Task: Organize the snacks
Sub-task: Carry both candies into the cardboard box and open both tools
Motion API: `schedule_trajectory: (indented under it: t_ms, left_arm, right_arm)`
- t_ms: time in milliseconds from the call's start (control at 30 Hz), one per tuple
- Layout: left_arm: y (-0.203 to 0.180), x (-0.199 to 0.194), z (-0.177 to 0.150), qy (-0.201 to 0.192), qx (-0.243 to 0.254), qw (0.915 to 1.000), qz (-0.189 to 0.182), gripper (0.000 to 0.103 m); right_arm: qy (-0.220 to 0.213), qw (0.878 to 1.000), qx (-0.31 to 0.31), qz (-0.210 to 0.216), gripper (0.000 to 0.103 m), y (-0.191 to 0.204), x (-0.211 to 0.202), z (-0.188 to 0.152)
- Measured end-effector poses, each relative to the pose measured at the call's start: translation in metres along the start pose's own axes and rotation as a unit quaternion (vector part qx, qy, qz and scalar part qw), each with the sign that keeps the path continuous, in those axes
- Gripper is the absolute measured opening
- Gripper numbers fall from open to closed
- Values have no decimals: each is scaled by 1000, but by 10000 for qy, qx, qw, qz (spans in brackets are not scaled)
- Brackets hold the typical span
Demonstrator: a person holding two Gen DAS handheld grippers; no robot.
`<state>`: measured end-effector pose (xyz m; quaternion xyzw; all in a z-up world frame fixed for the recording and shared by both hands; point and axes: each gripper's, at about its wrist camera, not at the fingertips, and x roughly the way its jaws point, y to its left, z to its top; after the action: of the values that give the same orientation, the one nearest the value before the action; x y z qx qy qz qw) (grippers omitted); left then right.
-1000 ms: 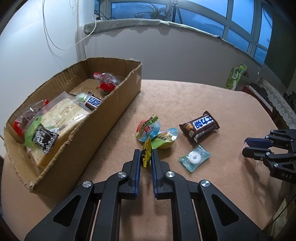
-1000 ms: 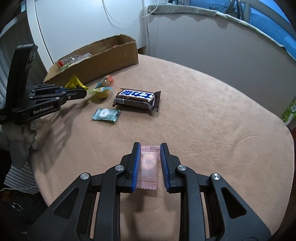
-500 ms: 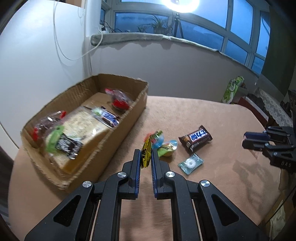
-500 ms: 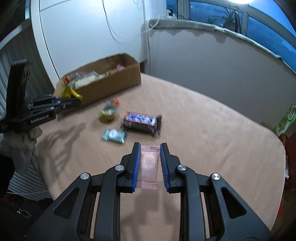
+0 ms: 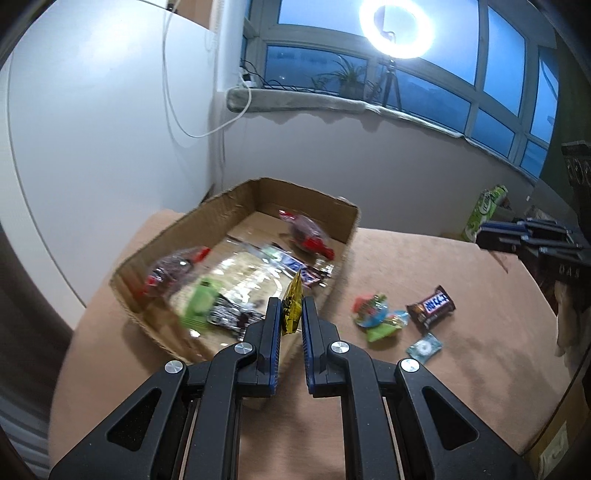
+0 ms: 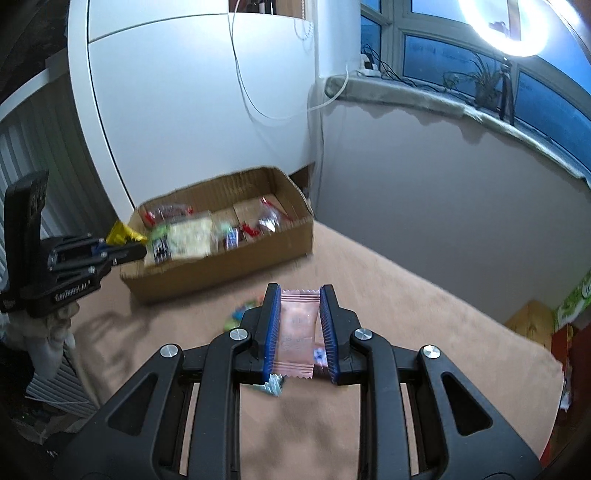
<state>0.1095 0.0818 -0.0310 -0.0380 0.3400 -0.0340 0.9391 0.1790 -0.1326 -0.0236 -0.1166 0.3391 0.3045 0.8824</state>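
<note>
My left gripper [image 5: 290, 314] is shut on a small yellow snack packet [image 5: 292, 309] and holds it in the air over the near right corner of the cardboard box [image 5: 177, 338], which holds several snacks. It also shows in the right wrist view [image 6: 122, 247] at the box's left end. My right gripper [image 6: 298, 325] is shut on a pink snack packet [image 6: 297, 332], held above the table [image 6: 424, 314]. It appears at the right of the left wrist view [image 5: 517, 236]. On the table lie a chocolate bar [image 5: 431, 307], jelly cups [image 5: 376, 320] and a mint candy [image 5: 424, 347].
The box [image 6: 221, 266] stands at the table's far left by a white wall with a hanging cable [image 5: 192, 110]. A green package [image 5: 484, 210] stands past the table's far edge. A ring light [image 5: 397, 27] shines at the window.
Both grippers have risen. The left one moved left with the yellow packet, from above the table to over the box corner. The right one moved toward the box with the pink packet.
</note>
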Motion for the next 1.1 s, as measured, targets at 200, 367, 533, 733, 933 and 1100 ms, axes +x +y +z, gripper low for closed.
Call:
schedule_trajectory:
  t_ms: [200,367,533,733,933,1100]
  left_arm:
    - [15,1,6,-47,-7,9999,100,9]
    - [27,6,11,-85,-91,9998,156,9]
    - [38,11,15,-82,-144,9996,209,9]
    - [52,22,19,-33,-237,9993,288,9]
    - [65,31,26,-7,-293,9988,391,9]
    - [71,38,29,38,-307,9986,439,9]
  right_arm:
    - [-50,9999,-126,90,22,16,15,26]
    - [-12,9995,-117,292,22,31,36,45]
    - [52,9989,-171,429,22,46,57,59]
    - [205,9981,-195,549,22,61,88,73]
    - [348,9972,-79,662,22,67,114,84]
    - [437,9967,-23,680,23,69,128,88]
